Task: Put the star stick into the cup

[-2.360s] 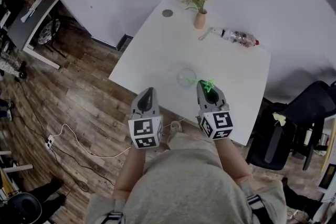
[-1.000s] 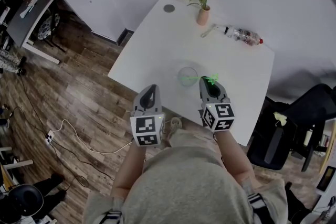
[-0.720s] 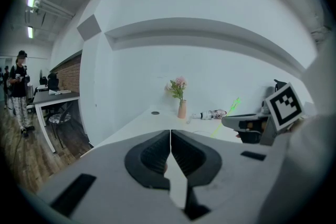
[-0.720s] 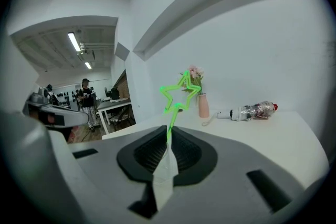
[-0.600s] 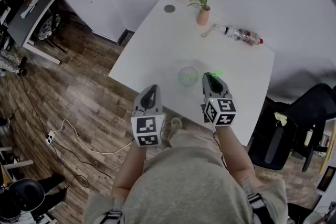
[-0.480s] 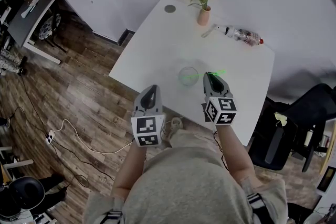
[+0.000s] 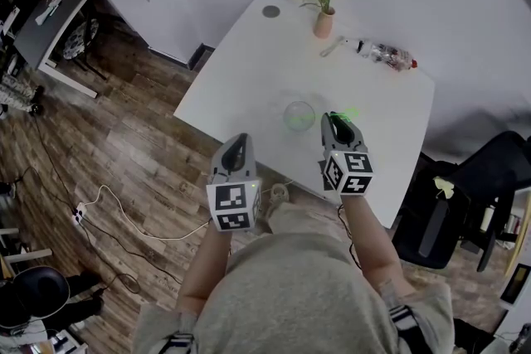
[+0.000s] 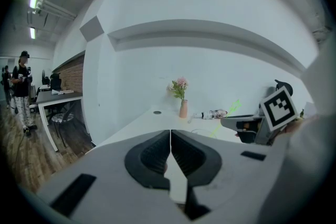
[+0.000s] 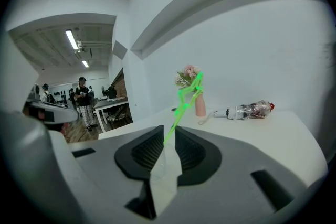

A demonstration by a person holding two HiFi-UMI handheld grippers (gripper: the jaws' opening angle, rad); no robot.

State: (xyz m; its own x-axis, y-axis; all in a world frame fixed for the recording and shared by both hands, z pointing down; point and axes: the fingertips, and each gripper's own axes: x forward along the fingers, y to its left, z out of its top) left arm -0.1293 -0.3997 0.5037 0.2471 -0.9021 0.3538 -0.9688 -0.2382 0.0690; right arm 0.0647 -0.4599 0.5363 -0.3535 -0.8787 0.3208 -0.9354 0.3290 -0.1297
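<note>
Beside the cup (image 7: 298,115), the jaws of the right tool (image 7: 335,122) have just been opened around the star stick (image 9: 184,102), seemingly propped in that cup, so placing is judged done; the left tool (image 8: 170,136) is closed.

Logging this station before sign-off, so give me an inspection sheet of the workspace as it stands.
Surface: white table, no spills seen.
Job's things: clear cup near the front edge; green star stick leaning out of it, lower end apparently inside.
Clutter: flower vase and plastic bottle at the far edge.
Grippers: left gripper shut, empty; right gripper open, jaws have just been opening, stick between them.
Cables: white cable on the wooden floor.
Surroundings: black chair, desk.
</note>
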